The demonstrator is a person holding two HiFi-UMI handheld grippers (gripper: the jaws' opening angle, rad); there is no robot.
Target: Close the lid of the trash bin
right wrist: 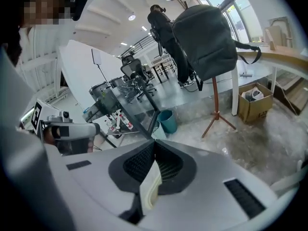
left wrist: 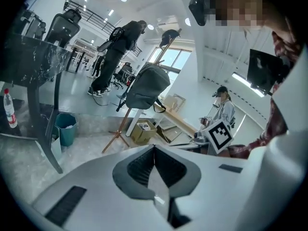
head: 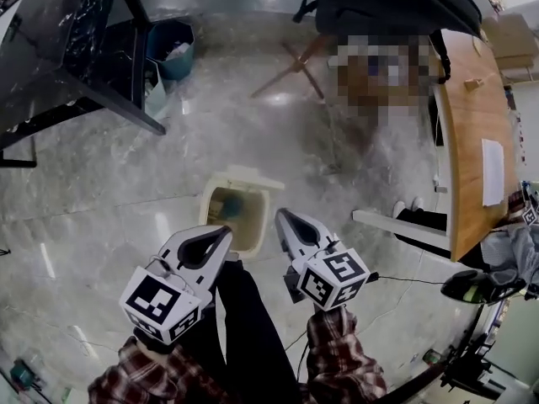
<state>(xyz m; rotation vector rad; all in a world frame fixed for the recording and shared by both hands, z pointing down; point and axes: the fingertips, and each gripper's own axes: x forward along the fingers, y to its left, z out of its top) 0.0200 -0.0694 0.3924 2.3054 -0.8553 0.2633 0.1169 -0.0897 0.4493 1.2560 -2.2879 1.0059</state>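
Note:
The cream trash bin (head: 221,222) stands on the floor just ahead of me, its top uncovered and something bluish inside. Its lid (head: 253,177) is tipped back at the far rim. My left gripper (head: 226,231) hovers over the bin's near left edge with its jaws shut and nothing in them. To the right of the bin, my right gripper (head: 280,215) is also shut and empty. In the left gripper view the left gripper (left wrist: 154,148) shows only the room beyond. In the right gripper view a cream edge of the bin shows under the right gripper (right wrist: 154,144).
A black table (head: 59,32) and a teal waste basket (head: 173,47) stand at the far left. A wooden table (head: 472,133) with paper runs along the right. A backpack (head: 396,2) hangs on a wooden stand at the back. A person's white shoes (head: 408,208) are nearby.

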